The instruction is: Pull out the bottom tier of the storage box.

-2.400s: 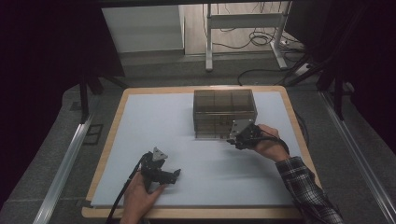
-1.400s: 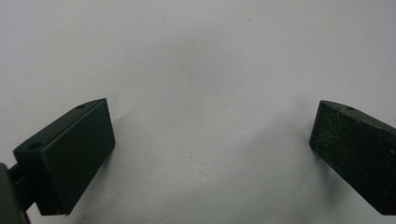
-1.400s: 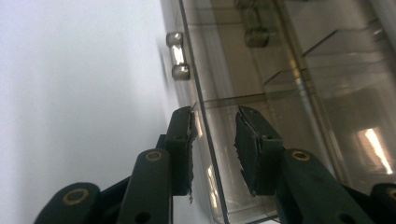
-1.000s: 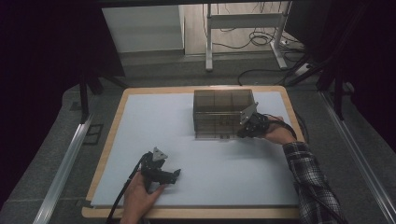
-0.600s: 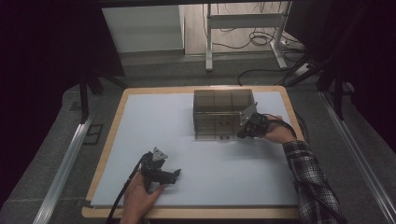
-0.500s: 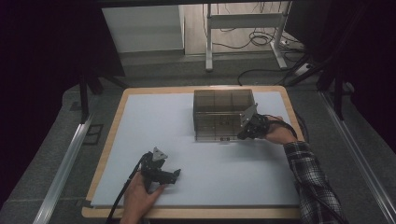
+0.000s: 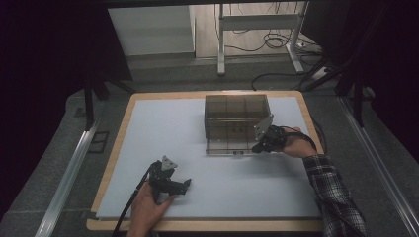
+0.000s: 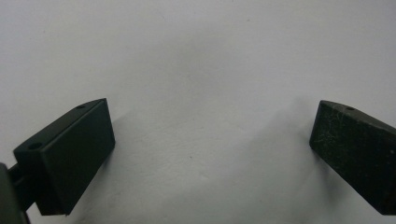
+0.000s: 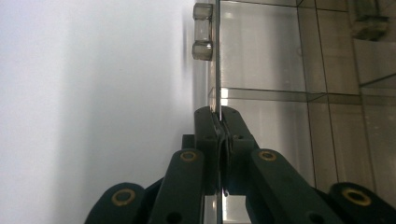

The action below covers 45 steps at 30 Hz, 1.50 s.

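While the left gripper rests low on the near part of the white table with its jaws spread wide over bare surface, all the action is over on the right. There sits the smoky clear plastic organizer box, toward the far right of the table, its interior split by thin walls into a grid of compartments. Its front panel lies folded down flat at the near side. The right gripper sits at the box's near right corner, jaws pressed together on a thin transparent edge. In the right gripper view the clamped pane runs straight up between the black jaws, a small clear hinge knuckle farther along it, and compartment walls showing through the tinted plastic
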Available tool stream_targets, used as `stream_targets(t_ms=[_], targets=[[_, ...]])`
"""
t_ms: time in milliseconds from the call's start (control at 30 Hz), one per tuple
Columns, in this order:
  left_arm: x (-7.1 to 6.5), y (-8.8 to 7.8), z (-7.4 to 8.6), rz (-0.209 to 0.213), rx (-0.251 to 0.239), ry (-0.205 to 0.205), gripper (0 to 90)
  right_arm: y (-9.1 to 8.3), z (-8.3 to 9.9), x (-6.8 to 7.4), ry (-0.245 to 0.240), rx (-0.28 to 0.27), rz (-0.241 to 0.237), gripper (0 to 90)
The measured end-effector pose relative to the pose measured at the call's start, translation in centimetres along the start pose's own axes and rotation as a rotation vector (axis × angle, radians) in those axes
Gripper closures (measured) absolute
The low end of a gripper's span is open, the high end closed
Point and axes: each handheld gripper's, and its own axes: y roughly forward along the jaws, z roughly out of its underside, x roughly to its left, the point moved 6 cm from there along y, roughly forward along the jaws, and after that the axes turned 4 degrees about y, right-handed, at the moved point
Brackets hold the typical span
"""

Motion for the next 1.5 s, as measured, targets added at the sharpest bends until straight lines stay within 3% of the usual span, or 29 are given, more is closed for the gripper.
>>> stream_targets(t_ms=[233,267,467,900,1500], targets=[[0.0,0.0,0.0,0.000,0.000,0.000,0.0,-0.1,-0.1,0.8,-0.018,0.000,0.005,86.8],[0.0,0.0,0.0,0.000,0.000,0.000,0.0,0.1,-0.1,1.1,-0.013,-0.007,-0.018,86.8],[0.0,0.0,0.0,0.000,0.000,0.000,0.0,0.1,-0.1,2.0,-0.027,0.006,-0.002,86.9],[0.0,0.0,0.0,-0.001,-0.003,-0.004,0.0,0.5,0.6,2.3,-0.016,-0.014,0.009,86.1],[0.0,0.0,0.0,-0.001,-0.004,-0.005,0.0,0.4,-0.1,2.8,0.004,-0.060,0.026,71.7]])
